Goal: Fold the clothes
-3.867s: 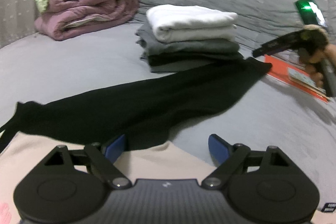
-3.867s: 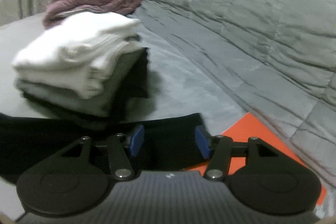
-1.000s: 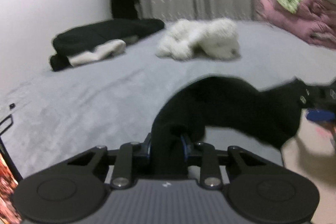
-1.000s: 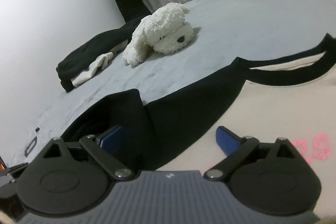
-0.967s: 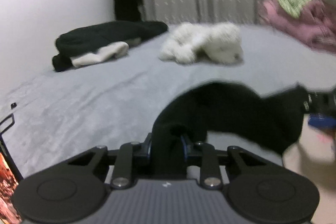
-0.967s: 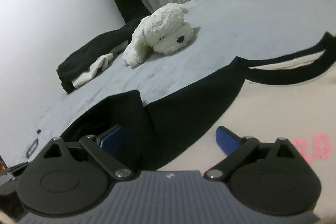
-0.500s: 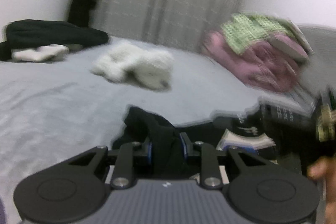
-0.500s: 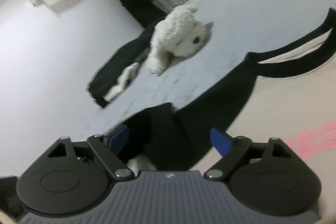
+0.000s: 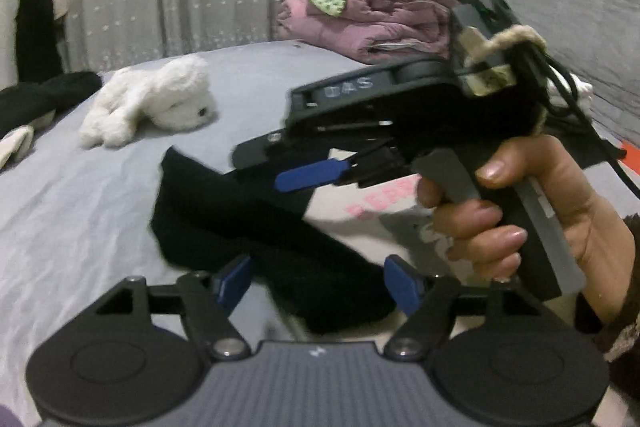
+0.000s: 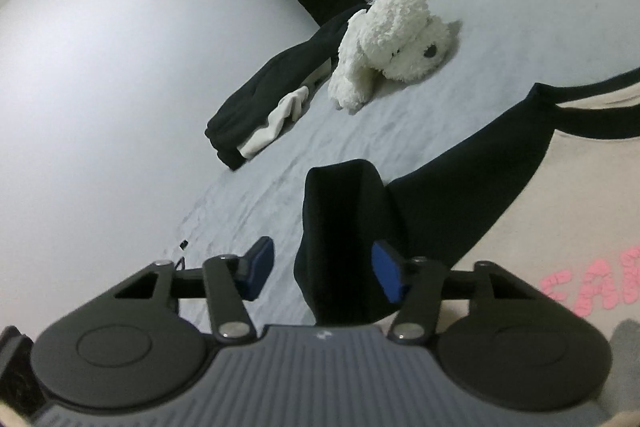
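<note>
Black sleeve [image 10: 352, 211], folded over cream sweatshirt [image 10: 560, 227]

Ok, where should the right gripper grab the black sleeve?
Take the black sleeve at its raised folded end, where the cloth humps up off the bed. Probably best to come in low from the near side, along the sleeve. The right gripper straddles that hump. Its jaws have just been closing, and one pad is not yet on the cloth.

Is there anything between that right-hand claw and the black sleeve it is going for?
Nothing visible. The black sleeve already lies between the fingers of the right gripper, whose jaws have just been closing but do not yet press it.
</note>
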`<state>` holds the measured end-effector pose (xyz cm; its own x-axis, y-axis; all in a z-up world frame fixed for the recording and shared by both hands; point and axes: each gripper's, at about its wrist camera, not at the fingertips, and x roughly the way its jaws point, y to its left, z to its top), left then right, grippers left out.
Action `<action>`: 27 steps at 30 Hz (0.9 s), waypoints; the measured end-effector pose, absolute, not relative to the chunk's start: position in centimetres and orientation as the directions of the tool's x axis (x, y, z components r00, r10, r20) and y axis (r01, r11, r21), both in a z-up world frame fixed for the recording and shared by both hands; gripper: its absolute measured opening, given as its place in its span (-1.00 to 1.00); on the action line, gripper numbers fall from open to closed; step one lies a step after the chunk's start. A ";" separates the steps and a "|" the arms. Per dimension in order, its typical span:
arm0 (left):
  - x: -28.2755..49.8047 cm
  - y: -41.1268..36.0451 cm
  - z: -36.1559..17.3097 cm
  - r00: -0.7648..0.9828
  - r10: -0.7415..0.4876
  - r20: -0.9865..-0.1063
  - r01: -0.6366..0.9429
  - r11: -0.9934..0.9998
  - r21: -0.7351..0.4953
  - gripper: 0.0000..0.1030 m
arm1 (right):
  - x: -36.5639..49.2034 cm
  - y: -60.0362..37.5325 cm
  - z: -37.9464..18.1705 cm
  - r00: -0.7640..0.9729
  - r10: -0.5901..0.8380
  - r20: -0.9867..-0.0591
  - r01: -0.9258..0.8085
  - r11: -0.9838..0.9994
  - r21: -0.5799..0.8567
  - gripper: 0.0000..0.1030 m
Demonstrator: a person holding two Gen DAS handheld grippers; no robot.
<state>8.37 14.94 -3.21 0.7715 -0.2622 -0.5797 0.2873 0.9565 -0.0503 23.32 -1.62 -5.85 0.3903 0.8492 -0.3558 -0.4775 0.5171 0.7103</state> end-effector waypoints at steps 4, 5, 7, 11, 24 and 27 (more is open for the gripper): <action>9.4 16.5 -3.9 0.735 -0.324 -0.596 0.236 0.946 -0.223 0.38 | 23.2 -1.6 -5.8 0.388 0.852 -0.352 -0.487 0.514 0.706 0.05; 9.6 16.4 -4.2 0.725 -0.337 -0.601 0.225 0.940 -0.256 0.31 | 23.2 -1.5 -5.8 0.388 0.851 -0.355 -0.487 0.516 0.705 0.05; 9.8 16.2 -4.8 0.707 -0.357 -0.611 0.199 0.929 -0.312 0.18 | 23.3 -1.3 -5.9 0.387 0.847 -0.364 -0.485 0.523 0.701 0.05; 10.2 16.6 -5.3 0.709 -0.357 -0.608 0.130 0.914 -0.384 -0.42 | 23.4 -1.1 -6.2 0.387 0.839 -0.382 -0.478 0.537 0.695 0.06; 9.1 22.1 -3.0 0.845 -0.248 -0.474 -0.024 0.867 -0.497 -0.83 | 23.2 -1.3 -5.9 0.388 0.842 -0.375 -0.488 0.533 0.691 0.06; 8.6 24.0 -2.6 0.880 -0.192 -0.434 -0.077 0.844 -0.530 -0.84 | 23.2 -1.4 -5.7 0.385 0.850 -0.361 -0.491 0.519 0.699 0.06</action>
